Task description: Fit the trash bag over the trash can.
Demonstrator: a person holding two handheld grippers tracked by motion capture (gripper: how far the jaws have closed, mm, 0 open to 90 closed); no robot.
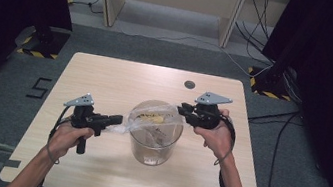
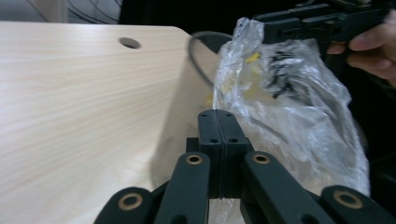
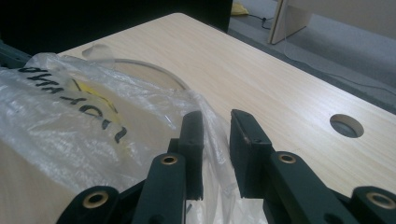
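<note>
Between my left gripper's (image 2: pixel 219 126) jaws, which are pressed fully together, I pinch a fold of the thin, crinkled, clear plastic bag (image 1: pixel 150 119); from the left gripper view the film bunches up just past the tips and balloons away to the right. My right gripper (image 3: pixel 215 140) has its jaws part-way apart with a strip of the same film running through the gap; it lies against the left pad, but I cannot tell whether both pads bear on it, so I would not call this a firm grip. I judge that I hold the two opposite edges this way to stretch the bag's mouth wide over the round transparent plastic bucket (image 1: pixel 151 154), lining it. From the high view the two grippers sit on either side of the bucket's rim, left gripper (image 1: pixel 117 120) low and to the side, right gripper (image 1: pixel 183 110) near the far right of the rim, and the film spans between them across the opening. The bag carries black lettering and a yellow patch, too creased to read, and looks light and limp, likely to slip from a loose pinch. The bucket stands upright near the middle of the pale wood-grain table (image 1: pixel 106 79), which has a round cable hole (image 1: pixel 189 84) towards its far edge.
</note>
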